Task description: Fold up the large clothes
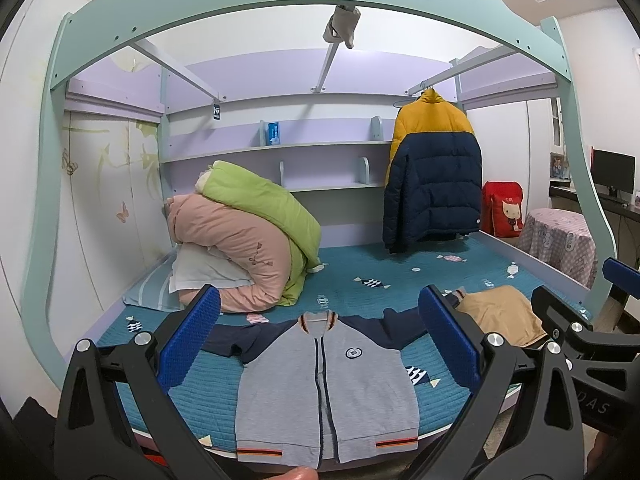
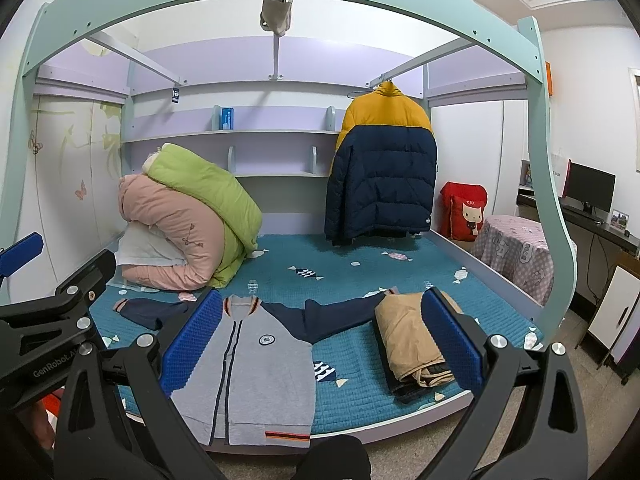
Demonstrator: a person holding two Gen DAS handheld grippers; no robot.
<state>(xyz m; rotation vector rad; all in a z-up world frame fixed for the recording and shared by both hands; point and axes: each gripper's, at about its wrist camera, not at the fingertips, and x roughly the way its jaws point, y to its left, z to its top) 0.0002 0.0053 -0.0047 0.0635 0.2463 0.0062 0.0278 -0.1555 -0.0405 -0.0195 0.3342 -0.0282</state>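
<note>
Both the left tongs (image 1: 320,336) and the right tongs (image 2: 324,340) stand wide apart and hold nothing, hovering over the near edge of the bed (image 1: 360,280). The grey jacket (image 1: 324,380) lies flat and zipped just beyond the left tongs, sleeves spread. A folded tan garment (image 2: 412,340) lies beside the right tongs' right finger.

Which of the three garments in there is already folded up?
The tan garment at the bed's right front. The grey jacket lies spread flat with sleeves out, and the yellow-and-navy puffer coat hangs from a rail.
</note>
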